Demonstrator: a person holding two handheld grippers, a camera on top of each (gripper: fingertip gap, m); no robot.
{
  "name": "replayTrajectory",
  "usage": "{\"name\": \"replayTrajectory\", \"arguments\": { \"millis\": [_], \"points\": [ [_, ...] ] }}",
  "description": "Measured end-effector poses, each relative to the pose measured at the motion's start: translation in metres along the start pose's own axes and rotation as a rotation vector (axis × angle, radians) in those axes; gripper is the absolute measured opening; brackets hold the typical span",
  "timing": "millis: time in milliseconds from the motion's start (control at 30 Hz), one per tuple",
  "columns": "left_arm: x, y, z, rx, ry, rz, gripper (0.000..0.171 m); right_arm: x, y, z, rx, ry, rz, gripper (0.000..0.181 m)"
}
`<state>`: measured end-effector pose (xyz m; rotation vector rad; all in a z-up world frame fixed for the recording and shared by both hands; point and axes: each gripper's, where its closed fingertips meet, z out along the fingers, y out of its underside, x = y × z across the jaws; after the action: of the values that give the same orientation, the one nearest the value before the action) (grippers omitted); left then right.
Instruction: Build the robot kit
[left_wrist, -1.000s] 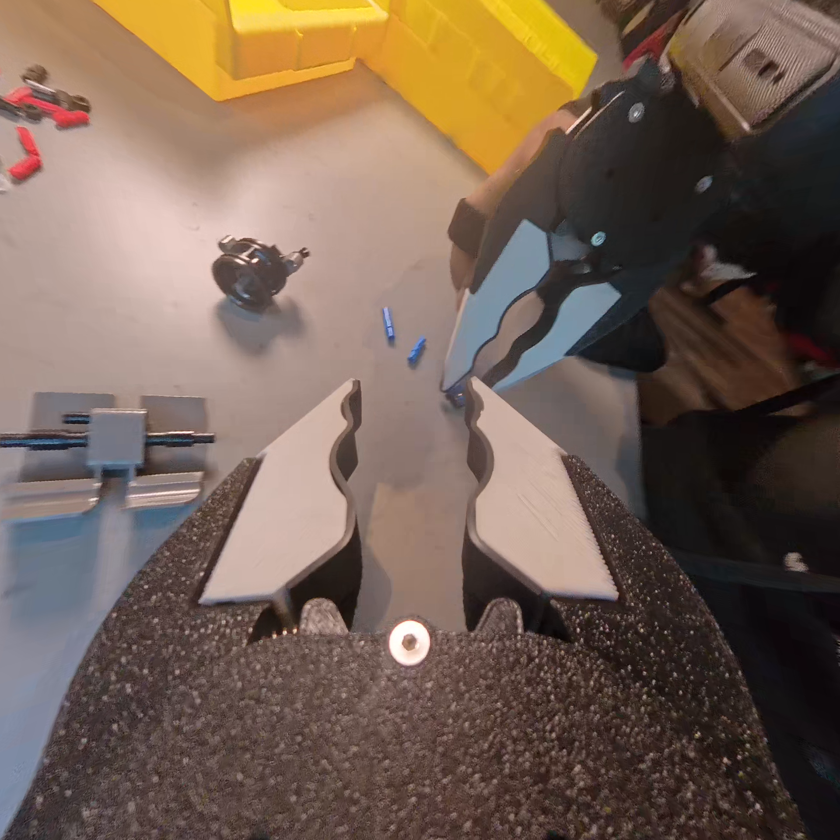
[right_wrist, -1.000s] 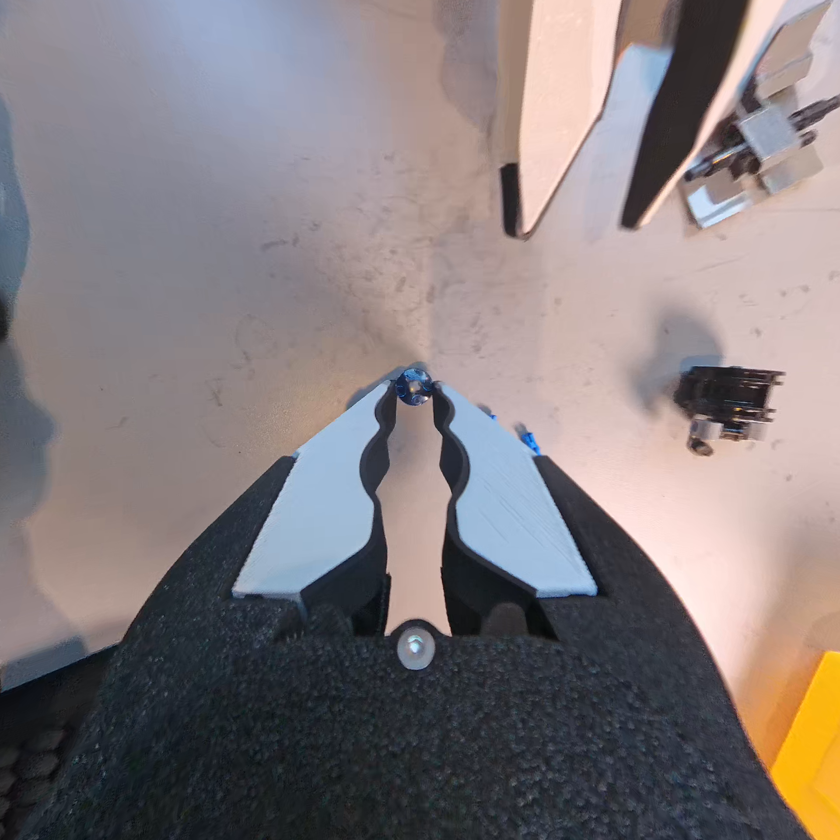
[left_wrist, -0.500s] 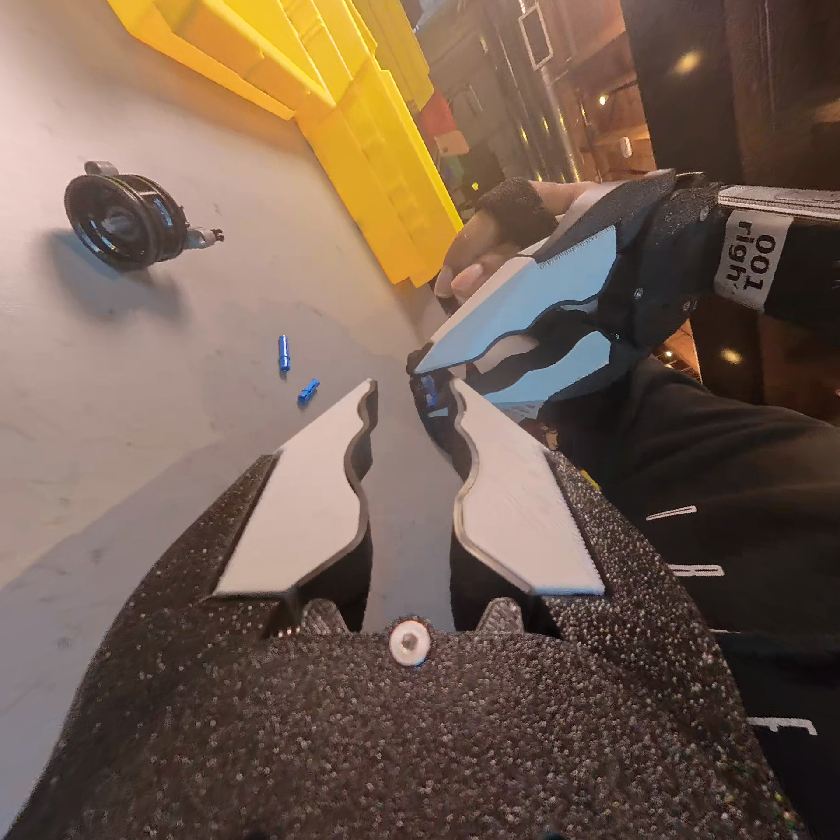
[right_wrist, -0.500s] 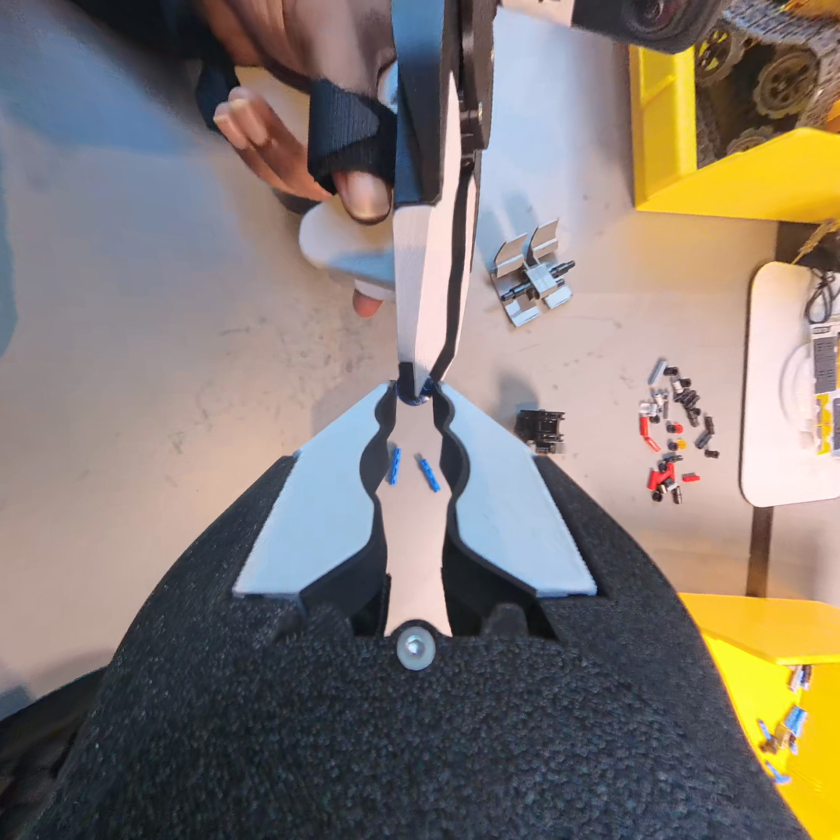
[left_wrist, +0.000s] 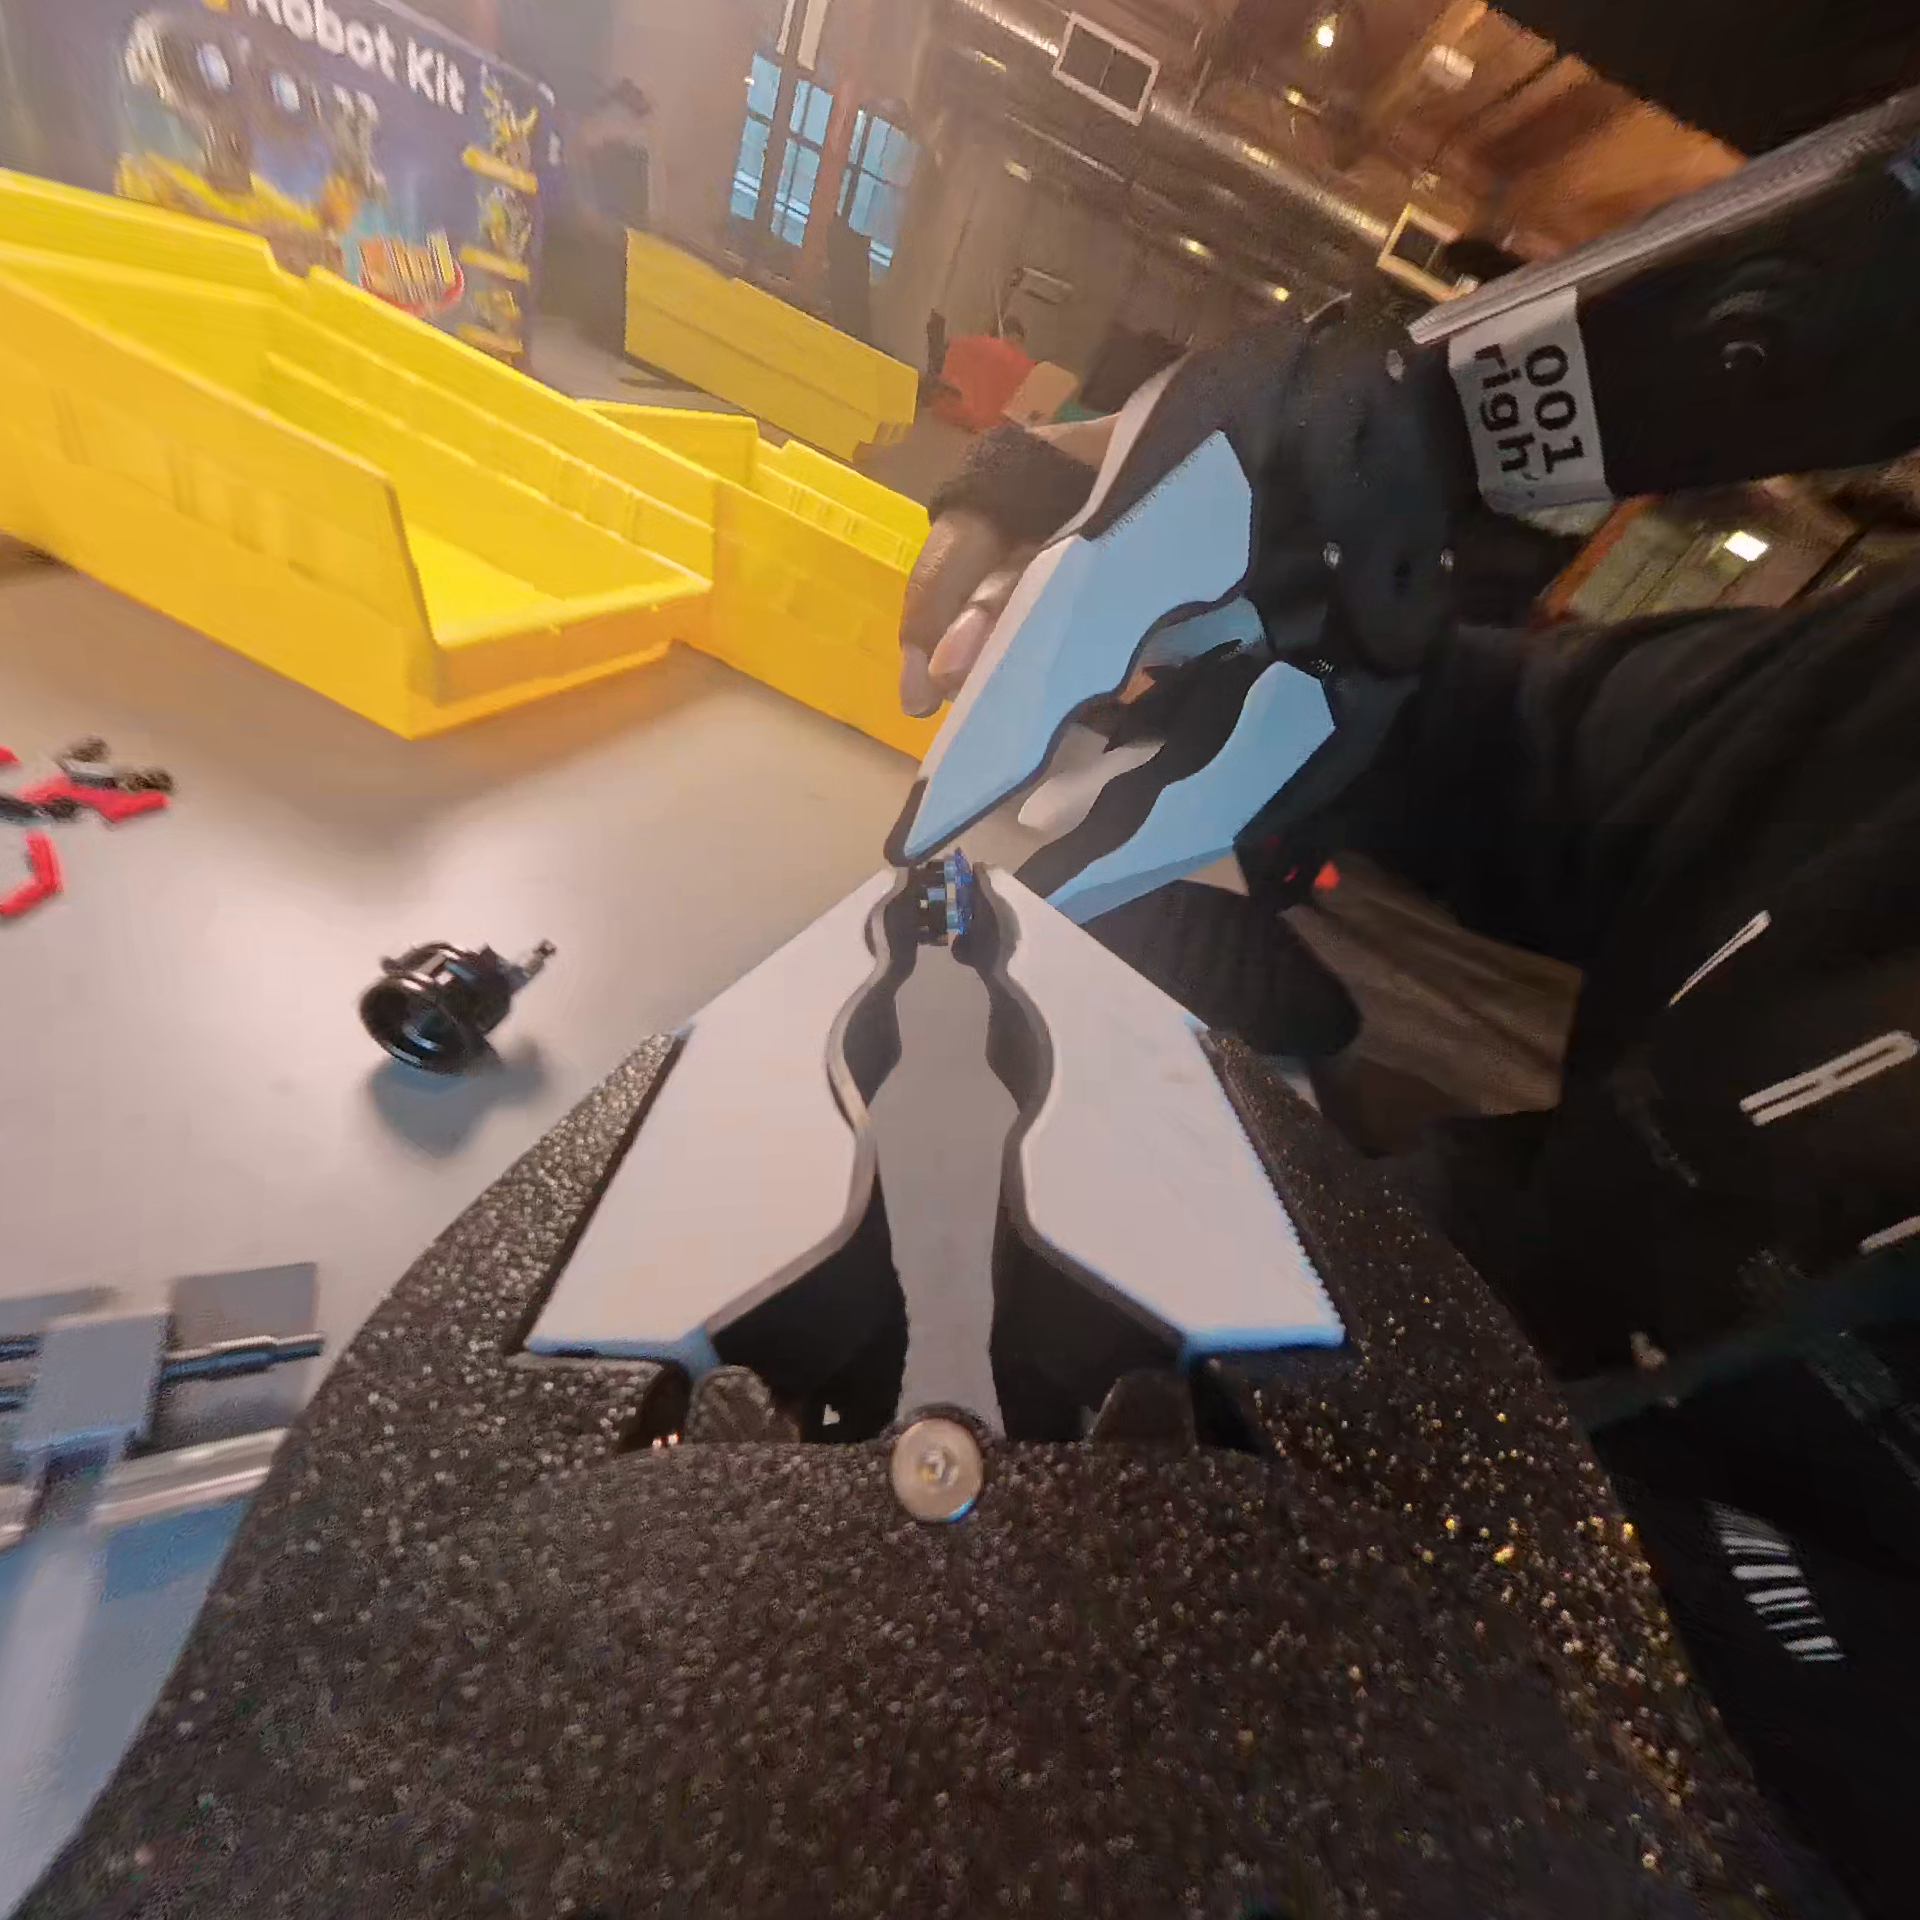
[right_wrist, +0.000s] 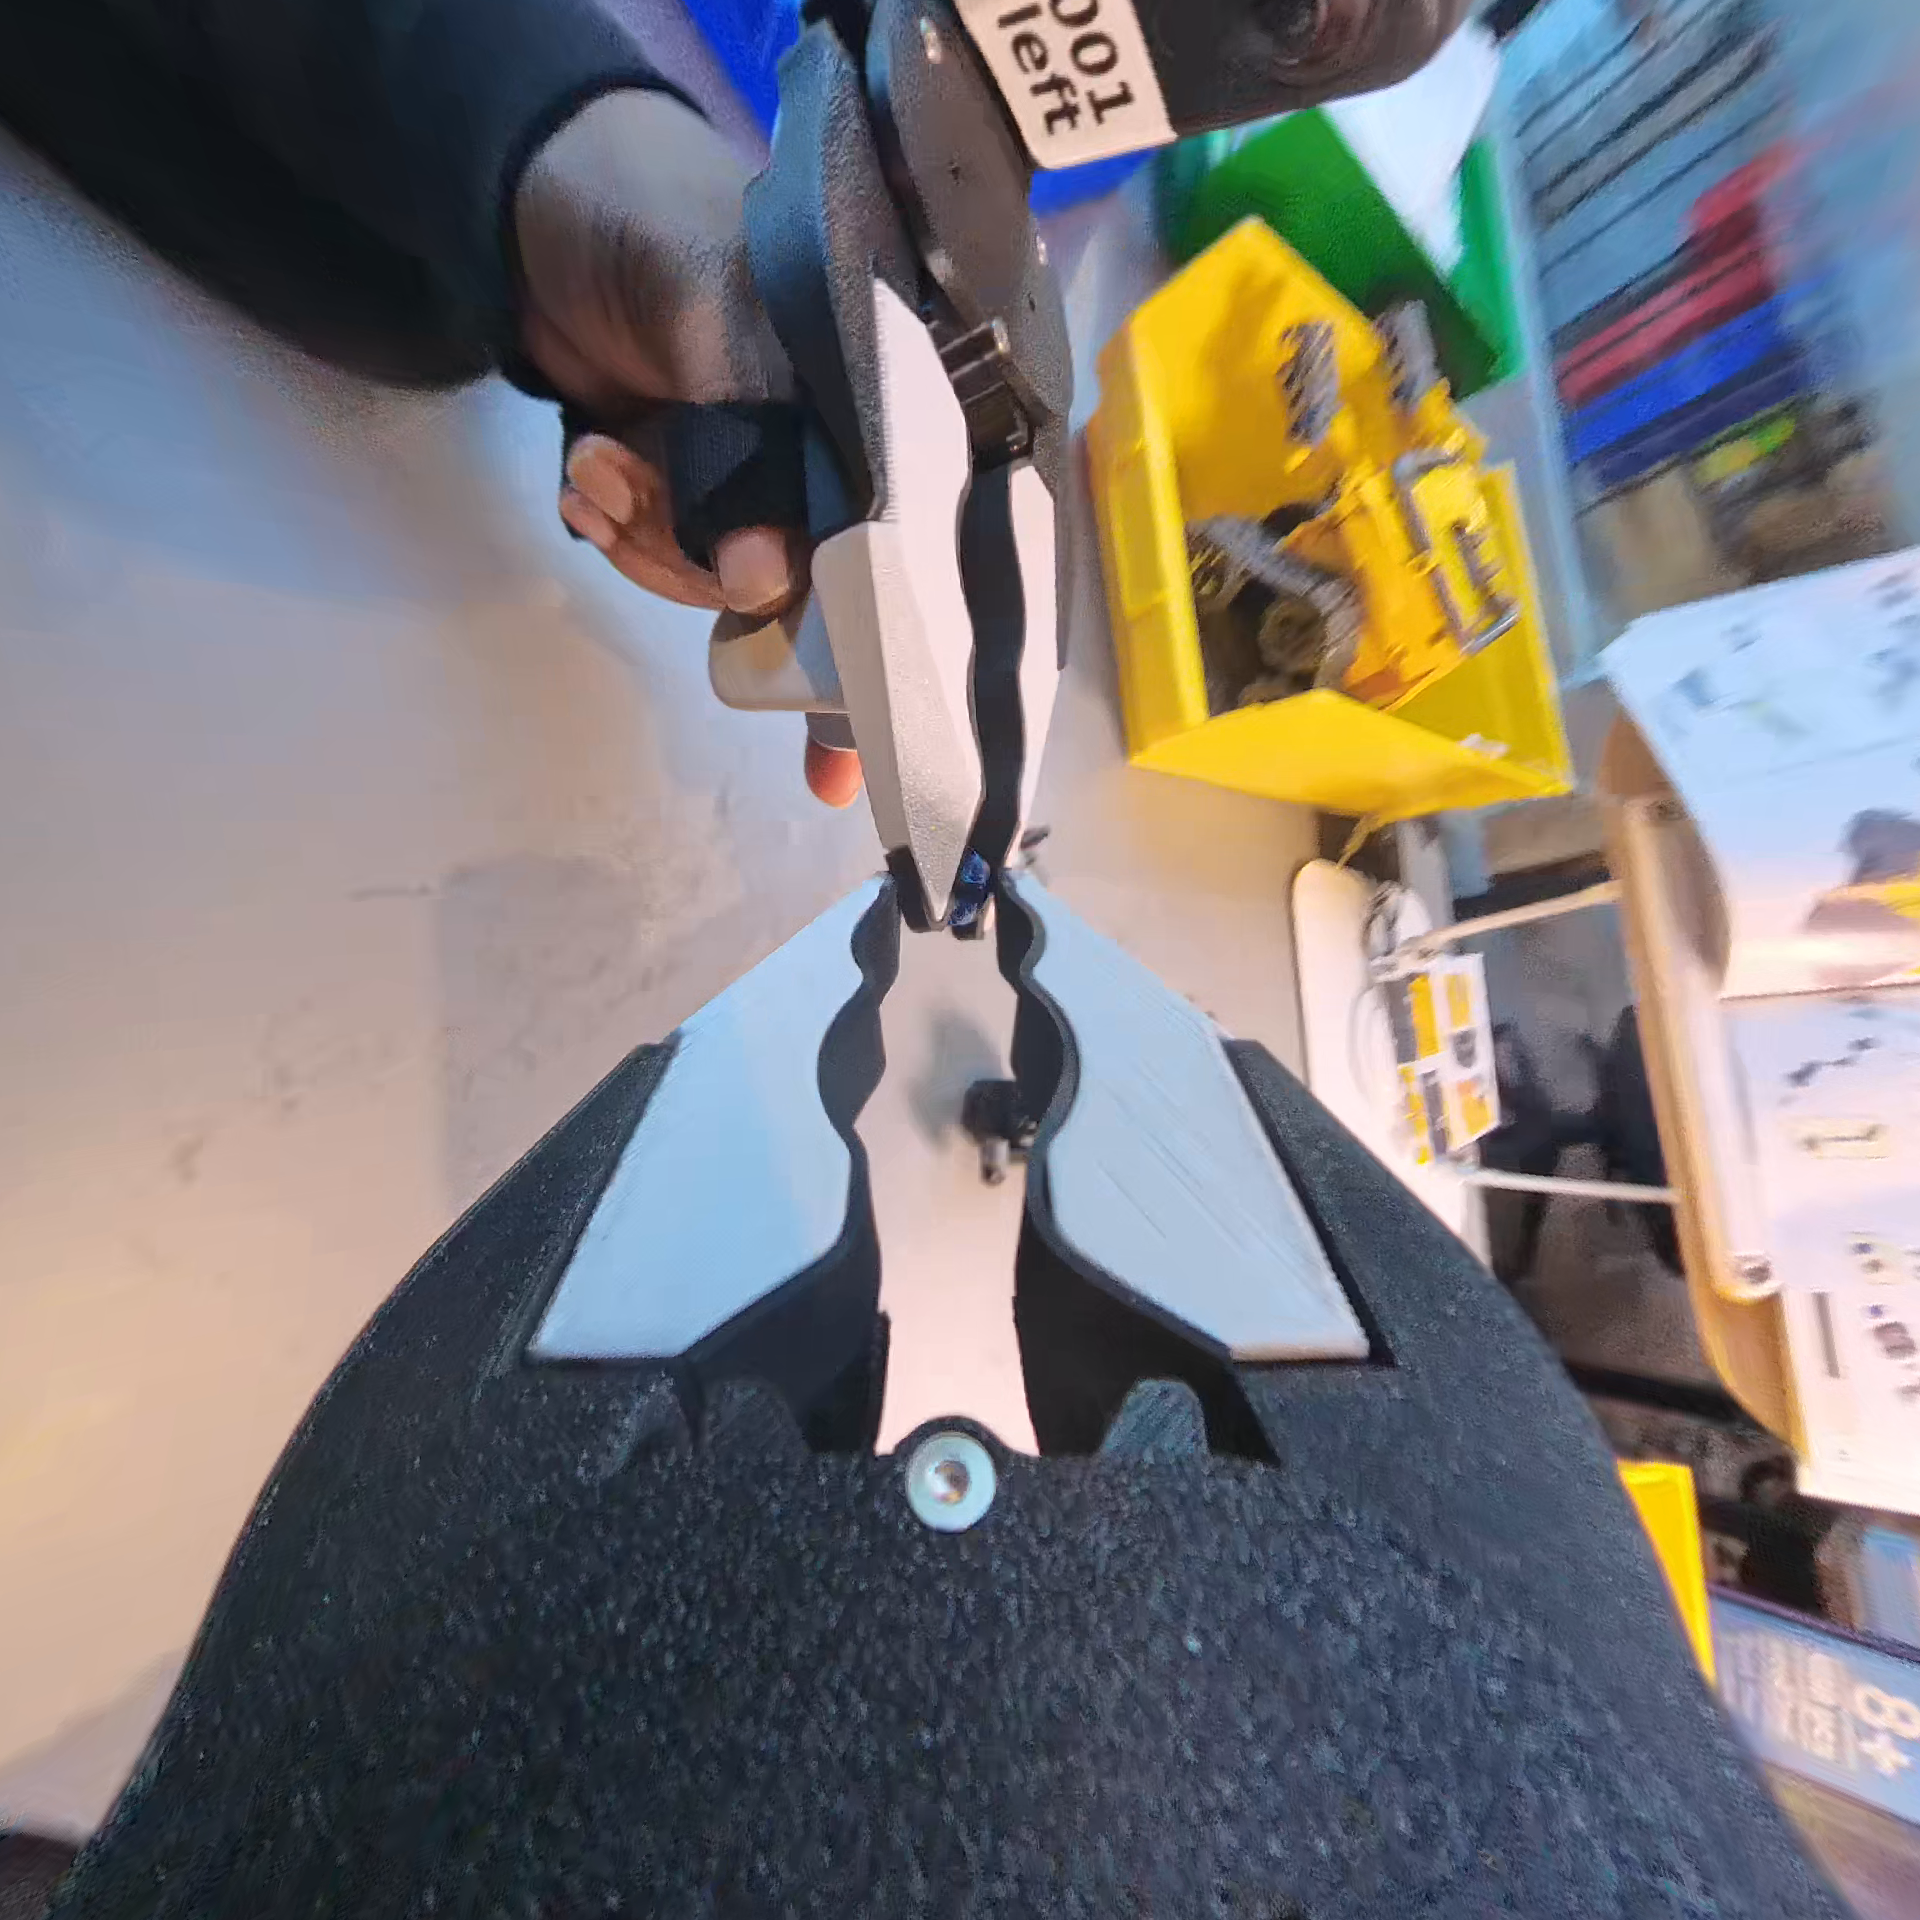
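Observation:
A small black-and-blue part (left_wrist: 940, 902) is held in the air above the grey table (left_wrist: 187, 1164). My left gripper (left_wrist: 940, 899) is shut on it, fingertips on its two sides. My right gripper (right_wrist: 945, 888) comes in from the upper right in the left wrist view (left_wrist: 977, 878), and its tips also pinch the part from above and below. In the right wrist view the part (right_wrist: 971, 894) shows as a blue speck between my tips, with the left gripper's fingers (right_wrist: 914, 727) seen edge-on above it. The two grippers meet tip to tip.
A black wheel piece (left_wrist: 436, 1008) lies on the table to the left, also seen in the right wrist view (right_wrist: 992, 1122). Yellow bins (left_wrist: 416, 540) stand behind; another yellow bin (right_wrist: 1299, 748) holds parts. Red pieces (left_wrist: 42, 831) and a grey bracket assembly (left_wrist: 114, 1382) lie at the left. Less than 4 cm separates the two grippers' tips.
My left gripper has closed onto the part that my right gripper lifted off the table. Both grippers have risen and tilted, so the room behind now shows.

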<state>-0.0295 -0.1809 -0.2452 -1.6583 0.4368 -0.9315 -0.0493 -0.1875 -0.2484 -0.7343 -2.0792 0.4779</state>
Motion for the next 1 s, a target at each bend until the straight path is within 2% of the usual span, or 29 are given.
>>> {"name": "replayTrajectory", "arguments": {
  "millis": [133, 233, 333, 467, 733, 1000],
  "points": [
    [0.013, -0.007, -0.003, -0.004, -0.057, 0.29, 0.008, -0.002, -0.013, -0.014, 0.193, 0.053, 0.031, 0.022],
    [0.024, -0.01, -0.004, 0.001, -0.072, 0.448, 0.008, -0.007, -0.015, -0.027, 0.337, -0.046, 0.223, 0.03],
    [0.032, -0.011, -0.004, 0.001, -0.077, 0.555, 0.009, -0.006, -0.016, -0.036, 0.483, -0.118, 0.42, 0.029],
    [0.036, -0.008, -0.002, 0.002, -0.081, 0.606, 0.009, -0.006, -0.019, -0.036, 0.607, -0.188, 0.571, 0.028],
    [0.042, 0.0, 0.002, -0.014, -0.054, 0.656, 0.009, -0.019, -0.016, -0.036, 0.691, -0.374, 0.7, 0.027],
    [0.045, 0.008, 0.004, -0.037, -0.017, 0.637, 0.008, -0.031, -0.017, -0.038, 0.77, -0.51, 0.795, 0.016]
  ]
}}
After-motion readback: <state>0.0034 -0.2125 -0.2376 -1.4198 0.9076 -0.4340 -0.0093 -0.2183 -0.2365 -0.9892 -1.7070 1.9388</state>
